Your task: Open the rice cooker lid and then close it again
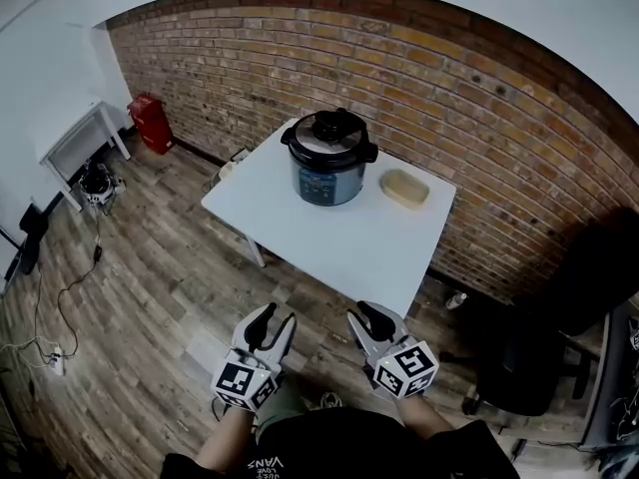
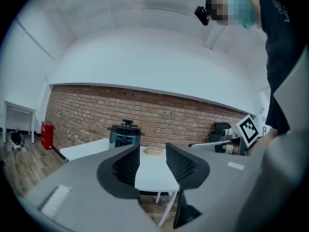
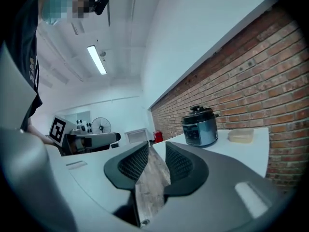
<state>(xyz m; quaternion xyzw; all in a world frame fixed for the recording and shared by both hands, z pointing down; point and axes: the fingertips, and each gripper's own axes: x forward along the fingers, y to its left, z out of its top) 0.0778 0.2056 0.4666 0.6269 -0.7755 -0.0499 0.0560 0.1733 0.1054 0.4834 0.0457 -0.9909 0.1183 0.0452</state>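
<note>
A blue-grey rice cooker [image 1: 329, 158] with a black lid and knob stands shut on the white table [image 1: 339, 238], toward its far side. It also shows in the left gripper view as the cooker [image 2: 124, 134] and in the right gripper view as the cooker [image 3: 199, 126]. My left gripper [image 1: 271, 324] and right gripper [image 1: 365, 318] hover side by side well short of the table's near edge, far from the cooker. Both stand open with nothing between their jaws, seen as the left gripper [image 2: 152, 163] and the right gripper [image 3: 157, 161].
A beige lidded container [image 1: 404, 189] lies on the table right of the cooker. A brick wall [image 1: 479, 118] runs behind. A black chair [image 1: 589, 277] stands at right, a red object [image 1: 152, 123] and a white side table [image 1: 80, 143] at left. Cables trail over the wooden floor [image 1: 140, 317].
</note>
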